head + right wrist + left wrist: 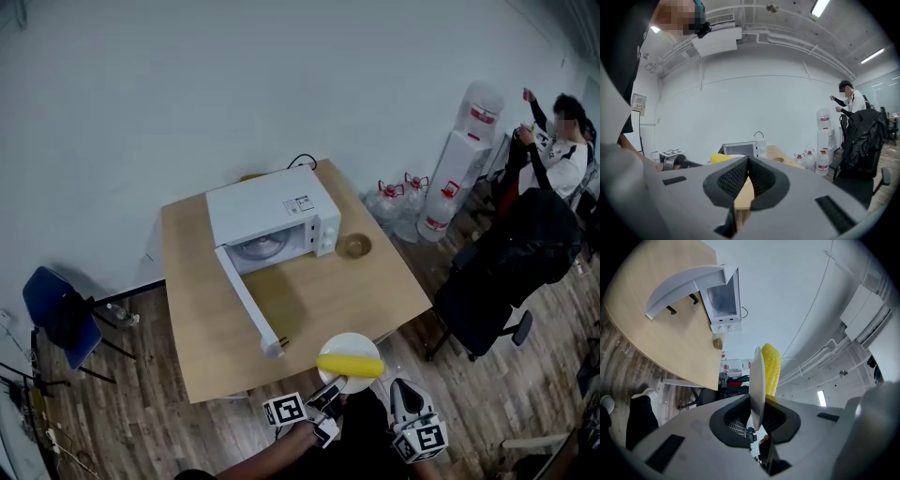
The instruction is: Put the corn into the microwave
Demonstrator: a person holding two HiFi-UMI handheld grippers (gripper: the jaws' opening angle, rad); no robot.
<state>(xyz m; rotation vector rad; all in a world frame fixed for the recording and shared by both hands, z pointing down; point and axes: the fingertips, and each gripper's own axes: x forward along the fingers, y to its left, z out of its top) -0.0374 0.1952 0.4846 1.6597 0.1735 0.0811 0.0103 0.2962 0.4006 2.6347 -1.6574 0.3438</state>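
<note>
Gripped plate rim tight in left gripper, corn lying across plate, at table's near edge, well short of open microwave. Held right gripper alongside, jaws pressed together, nothing between.

Left gripper jaws clamp the plate rim; right gripper just beside it — jaws together, empty.

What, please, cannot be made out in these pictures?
- Inside the microwave: head view, its own top hides most of the cavity.
- The corn: right gripper view, the shut right gripper hides nearly all of it.
- The brown round thing beside the microwave: head view, too small to identify.
</note>
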